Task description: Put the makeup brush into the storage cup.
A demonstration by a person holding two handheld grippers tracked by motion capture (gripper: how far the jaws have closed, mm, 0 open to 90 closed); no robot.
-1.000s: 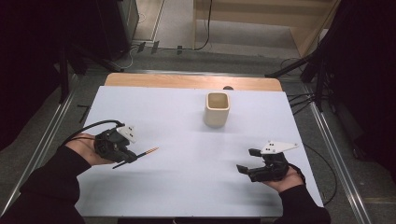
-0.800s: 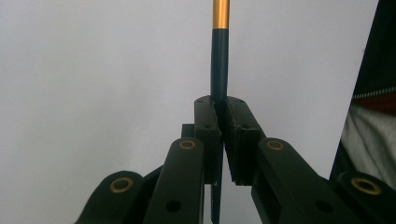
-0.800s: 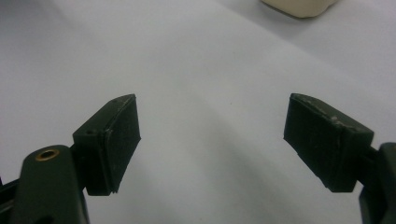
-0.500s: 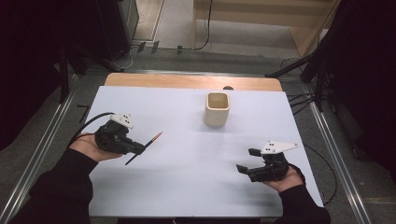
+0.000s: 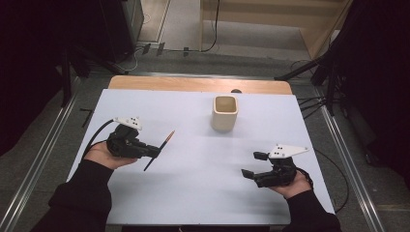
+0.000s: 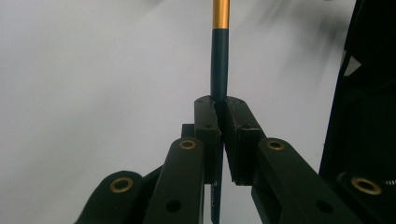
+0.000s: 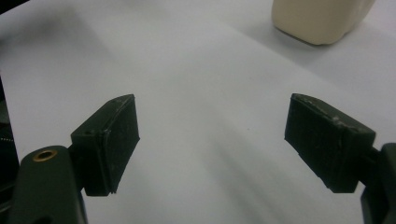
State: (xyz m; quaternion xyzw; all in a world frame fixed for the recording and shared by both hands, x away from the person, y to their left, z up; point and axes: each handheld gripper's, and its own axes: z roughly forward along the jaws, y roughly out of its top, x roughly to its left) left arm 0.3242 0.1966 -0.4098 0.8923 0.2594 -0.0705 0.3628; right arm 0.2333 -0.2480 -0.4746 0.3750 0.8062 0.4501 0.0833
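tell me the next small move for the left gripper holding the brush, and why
Probably carry the brush toward the cream cup. The left gripper is already shut on its handle, lifted off the table; the cup stands open-topped, and the right gripper waits open.

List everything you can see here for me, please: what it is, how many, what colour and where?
Table: one, white top, wooden far edge.
Cup: one, cream, open-topped, far middle of the table.
Pencil: one, dark blue-green with a gold band, gripped in the left tongs, raised at a slant.
Left tongs: one, black, shut on the pencil, left side.
Right tongs: one, black, open, holding nothing, right side.
Hands: two, dark sleeves, near edge.
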